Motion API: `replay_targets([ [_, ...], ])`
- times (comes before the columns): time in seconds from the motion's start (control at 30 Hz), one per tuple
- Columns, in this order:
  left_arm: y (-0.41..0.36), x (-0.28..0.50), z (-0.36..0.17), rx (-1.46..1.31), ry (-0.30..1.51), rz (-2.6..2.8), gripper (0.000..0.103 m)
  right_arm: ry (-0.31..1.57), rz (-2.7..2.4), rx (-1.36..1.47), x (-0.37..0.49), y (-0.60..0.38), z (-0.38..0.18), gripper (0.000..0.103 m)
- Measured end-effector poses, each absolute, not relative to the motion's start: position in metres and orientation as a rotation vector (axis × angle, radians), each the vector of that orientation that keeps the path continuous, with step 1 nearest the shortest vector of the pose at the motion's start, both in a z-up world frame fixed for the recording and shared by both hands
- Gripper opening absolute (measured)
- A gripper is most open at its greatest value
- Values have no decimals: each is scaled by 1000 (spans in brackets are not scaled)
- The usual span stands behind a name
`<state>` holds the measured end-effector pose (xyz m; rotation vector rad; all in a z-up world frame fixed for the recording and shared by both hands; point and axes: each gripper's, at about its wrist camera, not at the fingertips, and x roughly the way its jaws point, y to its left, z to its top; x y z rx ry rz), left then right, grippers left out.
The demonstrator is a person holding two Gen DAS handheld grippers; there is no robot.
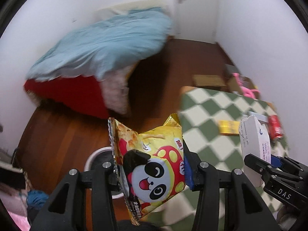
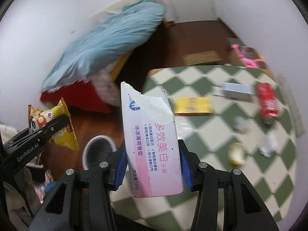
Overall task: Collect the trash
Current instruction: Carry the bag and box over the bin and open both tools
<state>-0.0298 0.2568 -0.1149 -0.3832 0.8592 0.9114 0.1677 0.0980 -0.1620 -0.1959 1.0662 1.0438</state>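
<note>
Two grippers, each carrying one piece of trash, both held above the floor beside the checkered rug. The left gripper is clamped on a yellow snack bag with a panda face — the bag stands upright between the pads, its torn top pointing away from the camera. The right gripper is clamped on a white-and-pink toothpaste box, upright, its top end ripped open; the blue pads press on both of its long sides.

Just off the rug's near edge, on the brown wood floor, a white round bin with a dark inside sits below both grippers.

On the rug, well apart from the grippers: a yellow flat box, a pale blue-grey box, a red can lying on its side, a small yellowish item and crumpled white paper — all blurred.

Beyond the rug's far side, a bed with a light blue cover over red fabric.
</note>
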Motion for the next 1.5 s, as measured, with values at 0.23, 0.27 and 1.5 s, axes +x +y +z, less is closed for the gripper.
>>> replay_targets([
  [0.23,326,-103,-157,-498,913,1028,43,1144,1172,-286,89,214,-201,50],
  [0.27,335,-111,-165,-522,923,1034,43,1157,1185,-305,79,228,-209,50],
  [1.5,412,-249,-314,-894,1108,1234,94,1390,1183,-766,-55,416,-412,103],
])
